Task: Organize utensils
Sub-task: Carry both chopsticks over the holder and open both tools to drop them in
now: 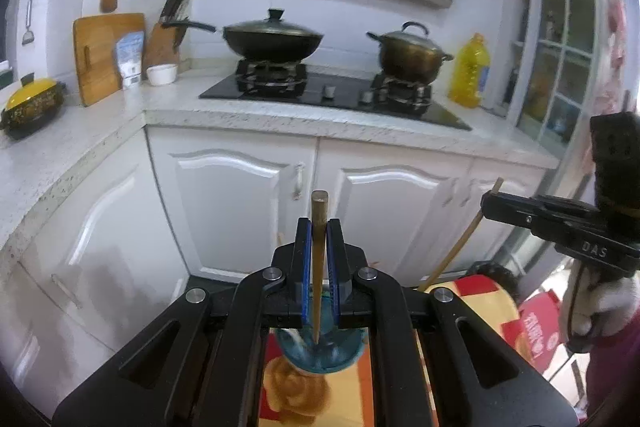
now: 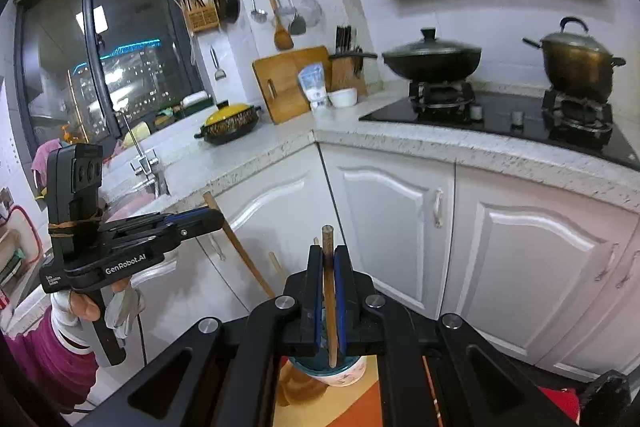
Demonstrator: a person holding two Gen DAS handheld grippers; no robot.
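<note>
My left gripper [image 1: 319, 223] is shut on a wooden chopstick [image 1: 319, 267] that stands nearly upright, its lower end over a blue-lined cup [image 1: 320, 353]. In the right wrist view my right gripper [image 2: 328, 249] is shut on a second chopstick [image 2: 329, 307] above the same cup [image 2: 344, 373]. Each gripper shows in the other's view, held by a gloved hand: the right gripper [image 1: 486, 201] with its slanted stick [image 1: 456, 253], the left gripper [image 2: 218, 218] with its slanted stick [image 2: 240, 255]. Another stick end [image 2: 276, 267] pokes up behind the right fingers.
White cabinet doors [image 1: 240, 207] stand close ahead under a speckled counter [image 1: 280, 117]. On it are a hob with a lidded wok [image 1: 272, 37] and pot [image 1: 410, 53], an oil bottle [image 1: 470, 71], a cutting board [image 1: 102, 55] and a yellow casserole [image 1: 32, 105]. Utensils hang on the wall [image 2: 280, 11].
</note>
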